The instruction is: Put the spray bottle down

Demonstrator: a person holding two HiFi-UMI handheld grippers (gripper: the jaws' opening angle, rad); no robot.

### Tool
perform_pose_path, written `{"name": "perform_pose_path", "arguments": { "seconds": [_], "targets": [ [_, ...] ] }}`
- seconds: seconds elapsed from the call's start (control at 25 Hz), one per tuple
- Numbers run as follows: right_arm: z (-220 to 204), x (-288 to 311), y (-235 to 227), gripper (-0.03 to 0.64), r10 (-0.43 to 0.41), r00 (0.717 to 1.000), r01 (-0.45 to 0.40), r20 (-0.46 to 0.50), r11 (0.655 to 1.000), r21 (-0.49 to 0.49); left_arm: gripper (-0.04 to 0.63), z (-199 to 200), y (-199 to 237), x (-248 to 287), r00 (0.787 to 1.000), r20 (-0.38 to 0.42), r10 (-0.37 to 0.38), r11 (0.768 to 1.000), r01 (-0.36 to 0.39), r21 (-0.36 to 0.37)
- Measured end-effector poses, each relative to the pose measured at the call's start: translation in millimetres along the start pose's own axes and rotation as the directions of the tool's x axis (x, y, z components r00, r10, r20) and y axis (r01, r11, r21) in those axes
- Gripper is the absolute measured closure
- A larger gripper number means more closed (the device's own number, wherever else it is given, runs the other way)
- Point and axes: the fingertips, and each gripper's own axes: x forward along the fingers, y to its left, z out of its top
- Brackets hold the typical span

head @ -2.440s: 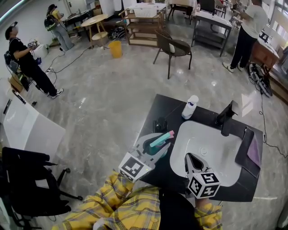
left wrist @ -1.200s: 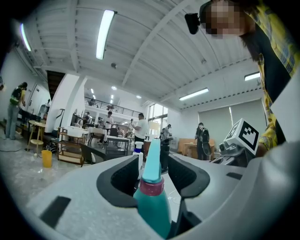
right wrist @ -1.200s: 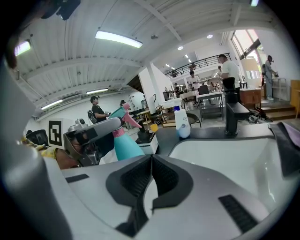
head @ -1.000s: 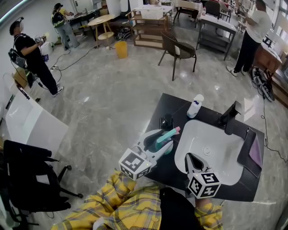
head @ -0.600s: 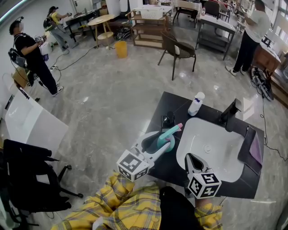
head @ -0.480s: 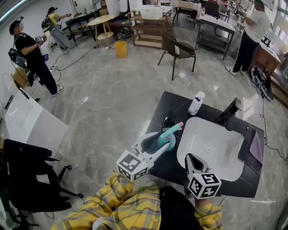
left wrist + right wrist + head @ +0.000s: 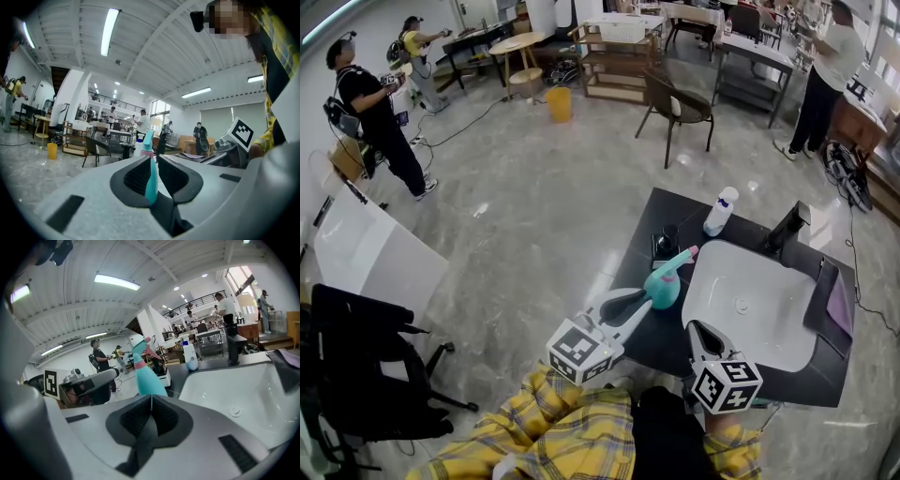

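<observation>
The spray bottle (image 7: 664, 284) stands on its base on the dark counter (image 7: 675, 214), just beside the left rim of the white sink (image 7: 769, 319) and well apart from the white bottle (image 7: 720, 211) at the counter's far edge. The left gripper (image 7: 643, 299) lies just in front of it with nothing in its grasp: its jaws have just been closing and are narrowed to a slit, through which the left gripper view shows only a strip of the teal body beyond the tips. The right gripper (image 7: 697, 330) hangs over the near edge of the sink with its jaws clenched together on nothing. The bottle looks like smooth moulded plastic, so probably light, stiff enough to bear a firm pinch, yet slick under the pads. How much liquid is inside cannot be told, and that would decide its real weight. Its shape is bulbous at the bottom and tapers to a slim neck with a pink collar under a long teal trigger head, so it is likely top-heavy and easy to tip with a sideways nudge. If it needs taking up again, the best hold seems to be across the tapering body just below the collar, where the jaws can seat against the narrowing and stay clear of the trigger, which could fire spray if squeezed
</observation>
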Motion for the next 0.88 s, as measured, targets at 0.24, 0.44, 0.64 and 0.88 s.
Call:
{"name": "perform_pose_path", "arguments": {
  "seconds": [0.24,0.44,0.64,0.88],
  "targets": [
    [-10,1,19,0.609,0.000,1.000,0.000,0.011,1.000,-0.006,0.571,-12,-17,-11,0.998,-0.029,-0.063,0.998,0.064,0.021],
    [-20,-5,28,0.609,-0.042,0.998,0.042,0.042,0.999,0.004,0.571,-19,-24,-19,0.994,-0.039,-0.104,0.995,0.104,0.008],
    [-32,-8,32,0.609,-0.087,0.995,0.085,0.056,0.996,0.031,0.571,-26,-35,-25,0.986,-0.069,-0.155,0.987,0.157,0.019],
    [-38,-7,38,0.609,-0.087,0.995,0.085,0.056,0.996,0.025,0.571,-35,-37,-32,0.980,-0.118,-0.160,0.982,0.170,0.084]
  ]
}}
